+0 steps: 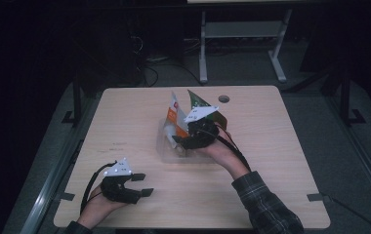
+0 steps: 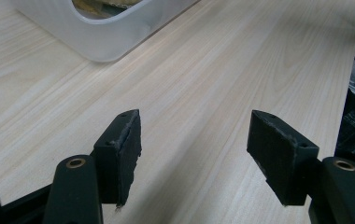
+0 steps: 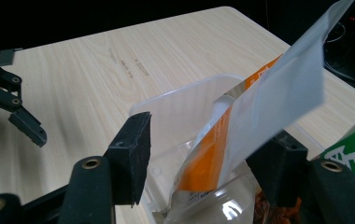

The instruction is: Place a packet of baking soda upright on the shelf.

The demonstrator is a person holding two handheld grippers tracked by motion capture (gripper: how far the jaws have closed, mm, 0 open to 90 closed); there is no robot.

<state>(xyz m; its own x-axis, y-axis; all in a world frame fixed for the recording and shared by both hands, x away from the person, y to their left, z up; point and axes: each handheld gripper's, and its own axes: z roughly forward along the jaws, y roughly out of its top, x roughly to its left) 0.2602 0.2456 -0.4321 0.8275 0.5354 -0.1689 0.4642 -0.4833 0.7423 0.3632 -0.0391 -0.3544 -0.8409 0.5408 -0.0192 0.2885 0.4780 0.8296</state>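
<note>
Right gripper point(image 3: 199, 158) fingers wide open around orange-white packet point(image 3: 259, 116) standing in clear bin point(image 1: 166, 146). Left gripper point(image 1: 142, 184) open, empty, near-left bench. Likely next: close on packet.

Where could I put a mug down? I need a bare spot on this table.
Bare wood lies along the light wooden table's far-left corner and its right side past the round cable hole. The middle is crowded: clear plastic tub, orange-and-white pouch, right gripper.
</note>
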